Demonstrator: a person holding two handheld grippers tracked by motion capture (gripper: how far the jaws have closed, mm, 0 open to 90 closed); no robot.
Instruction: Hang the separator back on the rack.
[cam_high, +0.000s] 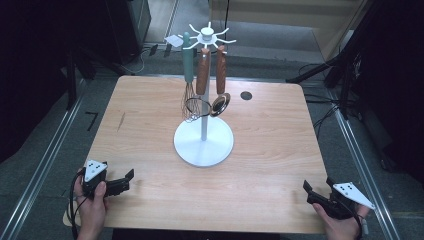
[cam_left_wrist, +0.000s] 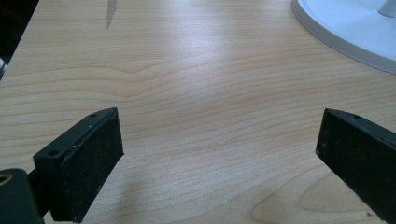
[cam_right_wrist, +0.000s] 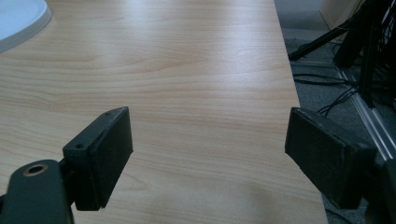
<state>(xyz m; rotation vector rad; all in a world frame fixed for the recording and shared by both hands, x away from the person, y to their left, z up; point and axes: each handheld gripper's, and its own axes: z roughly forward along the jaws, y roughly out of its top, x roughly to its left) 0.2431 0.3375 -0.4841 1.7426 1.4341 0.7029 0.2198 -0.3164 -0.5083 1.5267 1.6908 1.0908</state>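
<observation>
Left gripper (cam_high: 124, 181): I hold it low at the near left corner of the tabletop (cam_high: 270, 150), fingers (cam_left_wrist: 79, 163) spread wide, nothing between them.
Right gripper (cam_high: 312, 192): I hold it at the near right corner, fingers (cam_right_wrist: 100, 156) spread apart, only bare wood between them.
Rack (cam_high: 204, 142): white, stands mid-tabletop, well apart from both my grippers; its round base edge shows in both gripper views.
Whisk (cam_high: 189, 75): green handle, hangs from the rack's left side.
Two wooden-handled utensils (cam_high: 212, 75): hang beside the whisk, near the pole.
</observation>
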